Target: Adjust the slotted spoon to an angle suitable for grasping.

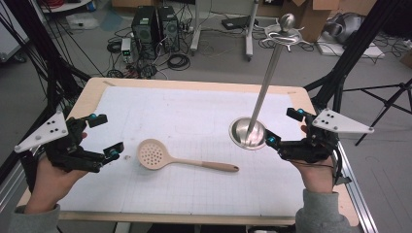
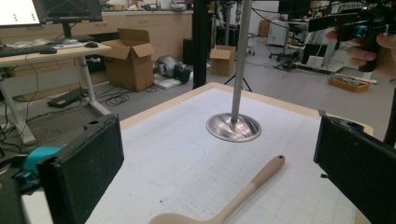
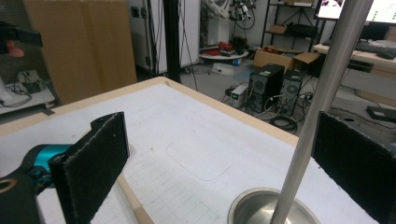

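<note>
One slotted spoon (image 1: 167, 156), one steel stand (image 1: 248, 132), left gripper (image 1: 103, 136) and right gripper (image 1: 283, 128) both wide and empty, stand's ball top seen from high view.

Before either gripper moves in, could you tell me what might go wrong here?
The slotted spoon lies flat on the mat, so the open left gripper may scrape the mat or slip off its thin handle. The metal stand is tall on a small round base, and the open right gripper hovers close beside it; a careless nudge against the pole could perhaps tip it.
</note>
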The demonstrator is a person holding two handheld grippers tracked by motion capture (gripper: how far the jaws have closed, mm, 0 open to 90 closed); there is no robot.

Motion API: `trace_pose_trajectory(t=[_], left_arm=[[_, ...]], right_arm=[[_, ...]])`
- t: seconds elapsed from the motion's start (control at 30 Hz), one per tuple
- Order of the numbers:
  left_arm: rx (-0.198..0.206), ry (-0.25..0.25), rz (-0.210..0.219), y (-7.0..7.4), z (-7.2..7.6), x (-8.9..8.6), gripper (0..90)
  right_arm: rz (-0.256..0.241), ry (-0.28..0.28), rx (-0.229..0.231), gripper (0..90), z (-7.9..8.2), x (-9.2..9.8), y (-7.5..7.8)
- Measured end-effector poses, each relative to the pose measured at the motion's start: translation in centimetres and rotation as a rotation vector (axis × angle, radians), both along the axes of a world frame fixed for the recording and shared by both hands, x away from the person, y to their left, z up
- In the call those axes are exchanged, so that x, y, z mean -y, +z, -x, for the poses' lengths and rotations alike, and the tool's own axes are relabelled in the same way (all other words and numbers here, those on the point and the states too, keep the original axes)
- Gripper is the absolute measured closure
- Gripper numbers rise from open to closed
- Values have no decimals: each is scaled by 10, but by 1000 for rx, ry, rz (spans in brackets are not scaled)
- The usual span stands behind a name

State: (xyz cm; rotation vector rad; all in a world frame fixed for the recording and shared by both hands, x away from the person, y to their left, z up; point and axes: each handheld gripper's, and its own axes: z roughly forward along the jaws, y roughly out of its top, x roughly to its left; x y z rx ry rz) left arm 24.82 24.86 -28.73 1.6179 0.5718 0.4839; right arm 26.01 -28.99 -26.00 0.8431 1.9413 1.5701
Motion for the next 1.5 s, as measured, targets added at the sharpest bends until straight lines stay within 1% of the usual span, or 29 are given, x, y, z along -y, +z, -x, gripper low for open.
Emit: trace_pose_trajectory(t=[0.1,0.23,0.33,0.43,0.53,0.6,0.67,0.7,0.73,0.77,0.8,0.9,0.93,0.97,1.1,1.17,1.23,1.3,1.33,1.37,1.43,1.5], left_arm=[[-8,1,2,-2,-2,0,20],[-21,0,-8,-7,-3,2,20],[-17,2,-11,-8,-4,1,20],[-18,11,-11,-9,-5,-3,20],[-24,16,-16,-9,-5,-3,20],[-18,11,-20,-8,-4,-1,20],[-11,6,-28,-7,-2,0,20],[-10,4,-29,-6,-1,0,20],[-8,4,-29,-6,-1,0,20],[-5,4,-29,-5,0,-1,20],[-4,7,-27,-5,0,-2,20],[-6,13,-21,-5,1,-4,20],[-7,14,-20,-5,1,-5,20],[-9,17,-20,-6,1,-6,20],[-13,17,-22,-7,1,-6,20],[-15,17,-25,-7,1,-6,20],[-17,17,-25,-8,1,-6,20],[-17,17,-23,-8,1,-6,20],[-18,17,-24,-8,1,-6,20],[-18,19,-25,-9,1,-7,20],[-19,20,-23,-9,1,-7,20],[-21,22,-24,-9,1,-7,20]], right_arm=[[-7,8,-5,28,-1,2,-2],[-27,4,-14,28,-2,7,-4],[-18,12,-5,29,-1,7,-4],[-6,18,-8,28,-2,5,-5],[15,49,-15,28,-6,-1,-9],[17,56,-18,28,-7,-3,-10],[22,85,-23,28,-9,-9,-14],[22,85,-23,28,-9,-9,-14],[27,102,-18,28,-10,-13,-15],[27,102,-18,28,-10,-13,-15],[30,121,-19,28,-11,-17,-16],[13,154,-27,31,-13,-21,-19],[13,154,-27,31,-13,-21,-19],[0,167,-43,39,-15,-24,-21],[-40,198,-76,45,-20,-30,-27],[-28,208,-80,53,-22,-34,-30],[-15,206,-79,54,-22,-38,-32],[-4,204,-76,89,-22,-41,-34],[-4,204,-76,89,-22,-41,-34],[15,213,-55,216,-20,-42,-36],[33,225,-38,316,-18,-44,-38],[51,242,-51,418,-18,-47,-41]])
